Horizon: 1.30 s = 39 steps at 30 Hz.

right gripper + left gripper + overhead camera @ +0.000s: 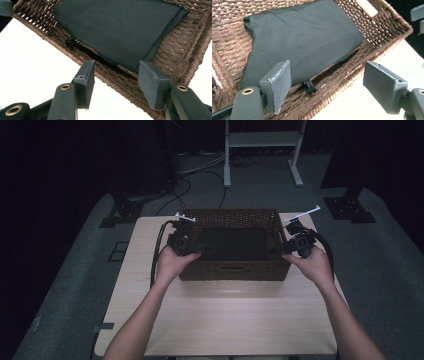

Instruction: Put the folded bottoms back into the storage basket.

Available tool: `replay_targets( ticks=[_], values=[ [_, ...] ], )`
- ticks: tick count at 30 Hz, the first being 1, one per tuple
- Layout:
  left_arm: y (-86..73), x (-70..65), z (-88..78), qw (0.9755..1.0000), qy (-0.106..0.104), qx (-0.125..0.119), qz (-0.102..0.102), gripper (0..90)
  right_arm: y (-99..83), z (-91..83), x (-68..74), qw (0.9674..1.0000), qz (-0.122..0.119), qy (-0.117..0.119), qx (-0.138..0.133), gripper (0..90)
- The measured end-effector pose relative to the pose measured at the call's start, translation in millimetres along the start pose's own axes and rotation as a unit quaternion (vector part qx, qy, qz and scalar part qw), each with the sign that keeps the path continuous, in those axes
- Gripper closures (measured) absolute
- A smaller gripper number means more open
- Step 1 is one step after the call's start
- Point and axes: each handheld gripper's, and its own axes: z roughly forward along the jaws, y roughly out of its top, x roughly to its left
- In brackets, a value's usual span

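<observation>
from above, on the pale counter [220, 320], a brown woven basket [235, 270] sits between the two tools, with a dark folded cloth [234, 244] lying inside it. the left tool [181, 241] hangs at the basket's left wall and the right tool [295, 242] at its right wall, each held in a hand.

along the left tool [327, 85], the jaws stand wide apart and hold nothing; the basket rim [342, 82] runs between them, and the cloth [304, 37] lies just beyond, a small black loop [309, 87] at its near edge.

along the right tool [116, 82], the jaws are spread wide and empty, astride the basket's rim [112, 82]. the cloth [120, 27] lies ahead, a black cord [105, 58] beside it.
</observation>
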Motion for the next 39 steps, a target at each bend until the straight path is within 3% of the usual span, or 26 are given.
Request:
replay_targets(
  ticks=[22, 39],
  values=[
    [-25.6, -11.4, -17.6, 0.9999, 0.009, -0.005, 0.012, 18.9, -26.4, -10.2, 8.1, 0.9999, -0.004, 0.004, -0.01, 43.5],
    [-44.0, -20.8, -26.0, 0.9997, 0.003, -0.013, 0.02, 16.8, -47.3, -14.4, 11.2, 0.9999, -0.006, 0.007, -0.013, 39.8]
  ],
)
